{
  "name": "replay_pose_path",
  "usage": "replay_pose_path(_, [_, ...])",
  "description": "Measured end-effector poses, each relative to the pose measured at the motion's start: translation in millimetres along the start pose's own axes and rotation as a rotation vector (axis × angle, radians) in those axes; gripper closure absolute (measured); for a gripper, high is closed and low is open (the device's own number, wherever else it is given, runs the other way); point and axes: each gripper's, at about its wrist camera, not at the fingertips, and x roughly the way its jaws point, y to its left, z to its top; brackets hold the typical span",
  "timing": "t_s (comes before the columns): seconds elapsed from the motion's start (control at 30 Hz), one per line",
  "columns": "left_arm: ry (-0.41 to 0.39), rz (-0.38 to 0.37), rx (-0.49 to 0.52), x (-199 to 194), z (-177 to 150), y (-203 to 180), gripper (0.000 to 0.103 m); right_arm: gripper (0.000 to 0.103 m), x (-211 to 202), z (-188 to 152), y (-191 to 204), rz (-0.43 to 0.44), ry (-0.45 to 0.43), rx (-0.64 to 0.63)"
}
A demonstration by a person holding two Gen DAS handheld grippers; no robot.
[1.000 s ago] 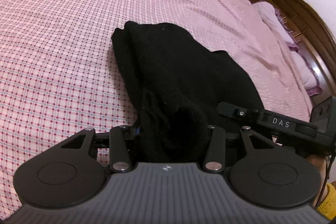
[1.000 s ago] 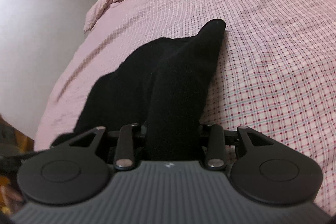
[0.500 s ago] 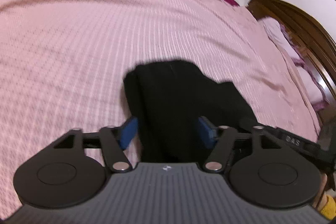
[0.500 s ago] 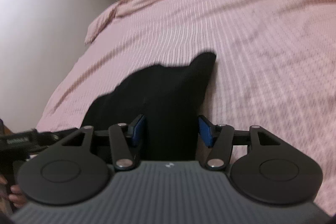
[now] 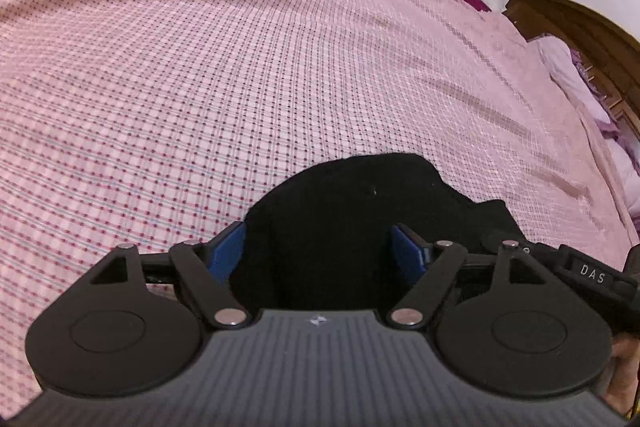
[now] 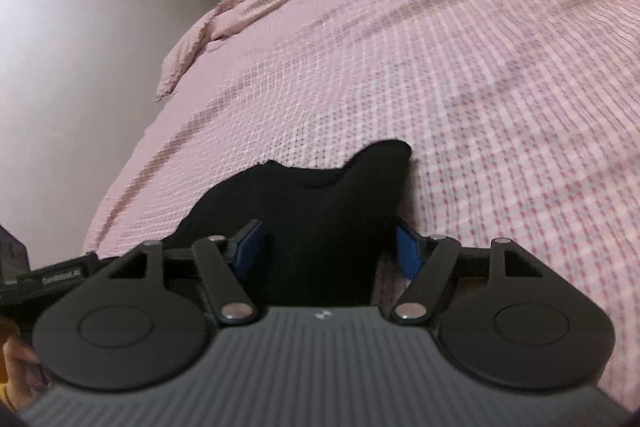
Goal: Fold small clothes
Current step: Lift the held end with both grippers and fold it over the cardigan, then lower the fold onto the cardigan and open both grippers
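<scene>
Your left wrist view looks forward and down from just behind the left gripper (image 5: 318, 251), close over the pink checked bedspread (image 5: 200, 67), facing the wooden headboard (image 5: 580, 19) at far right. Your right wrist view sits equally low behind the right gripper (image 6: 328, 247), facing the bed's edge and a pale wall (image 6: 72, 67). Both share the black garment (image 5: 344, 211).

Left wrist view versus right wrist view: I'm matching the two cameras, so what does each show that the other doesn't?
Only the left wrist view shows the dark wooden headboard and pillows. Only the right wrist view shows the bare wall and the bedspread's hanging corner. Both show the black garment lying on the pink checked bedspread, between the open blue pads of the left gripper and right gripper.
</scene>
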Motion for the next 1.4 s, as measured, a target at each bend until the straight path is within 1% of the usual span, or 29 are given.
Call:
replay_pose_path(0.03, [-0.010, -0.008, 0.007, 1.3, -1.2, -0.7, 0.023, 0.063, 2.6, 0.0, 2.1, 0.002, -0.001, -0.026])
replay_pose_path(0.07, [-0.018, -0.022, 0.017, 1.3, -1.8, -1.5, 0.041, 0.077, 3.6, -1.2, 6.4, -0.003, 0.000, -0.049])
replay_pose_path(0.1, [-0.032, -0.039, 0.027, -1.3, -2.9, -2.7, 0.066, 0.083, 4.3, 0.0, 8.8, 0.005, -0.003, -0.054])
replay_pose_path(0.17, [-0.096, -0.033, 0.031, -10.5, -7.1, -10.3, 0.078, 0.084, -1.2, 2.8, 16.3, 0.053, -0.057, -0.071])
replay_pose_path(0.2, [-0.134, -0.022, 0.046, -16.2, -8.5, -13.9, 0.081, 0.084, -7.0, 3.8, 23.8, 0.075, -0.100, -0.108])
replay_pose_path(0.23, [-0.171, 0.000, 0.068, -20.8, -9.4, -18.0, 0.081, 0.084, -11.8, 5.0, 30.0, 0.086, -0.130, -0.138])
replay_pose_path(0.3, [-0.191, 0.064, 0.104, -18.0, -7.9, -22.9, 0.081, 0.084, -11.8, 7.6, 40.3, 0.058, -0.152, -0.181])
replay_pose_path(0.37, [-0.160, 0.109, 0.118, -5.9, -6.0, -21.8, 0.081, 0.084, -1.1, 7.1, 41.6, 0.002, -0.123, -0.203])
replay_pose_path(0.43, [-0.113, 0.156, 0.128, 11.5, -7.6, -17.0, 0.081, 0.083, 13.7, 4.5, 33.5, -0.053, -0.066, -0.187])
replay_pose_path(0.47, [-0.102, 0.172, 0.138, 17.6, -9.5, -15.5, 0.081, 0.083, 19.2, 3.1, 27.8, -0.072, -0.043, -0.171])
replay_pose_path(0.53, [-0.110, 0.180, 0.161, 20.4, -12.0, -16.4, 0.080, 0.081, 21.7, 0.7, 15.2, -0.055, -0.031, -0.113])
replay_pose_path(0.6, [-0.107, 0.189, 0.186, 18.9, -10.9, -21.4, 0.080, 0.076, 17.0, 0.3, 11.6, -0.055, -0.037, -0.086])
replay_pose_path(0.7, [-0.112, 0.184, 0.187, 8.5, -7.1, -25.8, 0.079, 0.068, 2.8, 0.6, 24.0, -0.106, -0.050, -0.123])
replay_pose_path(0.73, [-0.117, 0.176, 0.185, 1.7, -5.9, -24.6, 0.079, 0.067, -4.9, -0.4, 30.0, -0.123, -0.056, -0.136])
replay_pose_path(0.77, [-0.118, 0.170, 0.184, -4.8, -5.7, -25.8, 0.079, 0.067, -9.0, 5.0, 32.5, -0.126, -0.061, -0.145])
replay_pose_path(0.8, [-0.117, 0.164, 0.184, -12.8, -6.1, -26.1, 0.077, 0.062, -18.1, 3.7, 37.5, -0.124, -0.070, -0.155])
replay_pose_path(0.83, [-0.118, 0.154, 0.183, -27.7, -10.6, -29.6, 0.075, 0.052, -25.5, 2.9, 42.7, -0.118, -0.078, -0.161])
replay_pose_path(0.87, [-0.119, 0.145, 0.181, -35.0, -11.2, -31.6, 0.068, 0.047, -35.0, 2.1, 46.4, -0.110, -0.089, -0.166])
replay_pose_path(0.9, [-0.118, 0.135, 0.180, -43.9, -12.7, -33.9, 0.055, 0.041, -43.6, 0.6, 50.2, -0.102, -0.102, -0.174])
replay_pose_path(0.93, [-0.118, 0.131, 0.178, -54.1, -15.9, -37.0, 0.047, 0.040, -53.0, -1.4, 55.1, -0.095, -0.115, -0.185])
replay_pose_path(0.97, [-0.119, 0.134, 0.180, -61.4, -17.8, -40.5, 0.034, 0.040, -62.2, -4.6, 60.7, -0.093, -0.123, -0.198])
replay_pose_path(1.0, [-0.124, 0.141, 0.188, -69.4, -20.8, -44.2, 0.026, 0.040, -69.8, -4.5, 65.6, -0.092, -0.130, -0.209])
replay_pose_path(1.07, [-0.137, 0.154, 0.214, -86.1, -27.3, -51.3, 0.021, 0.040, -85.4, -9.1, 74.3, -0.087, -0.138, -0.224])
replay_pose_path(1.13, [-0.138, 0.164, 0.230, -98.6, -33.5, -58.3, 0.016, 0.032, -97.7, -14.1, 84.0, -0.081, -0.138, -0.231])
replay_pose_path(1.2, [-0.139, 0.170, 0.235, -110.5, -40.6, -63.2, 0.011, 0.030, -113.1, -19.8, 89.0, -0.076, -0.140, -0.236])
replay_pose_path(1.27, [-0.145, 0.177, 0.227, -121.3, -48.6, -66.4, 0.008, 0.029, -120.8, -26.2, 96.8, -0.074, -0.139, -0.244])
replay_pose_path(1.4, [-0.152, 0.193, 0.220, -141.5, -64.3, -71.1, 0.006, 0.029, -133.7, -37.9, 106.2, -0.069, -0.099, -0.251])
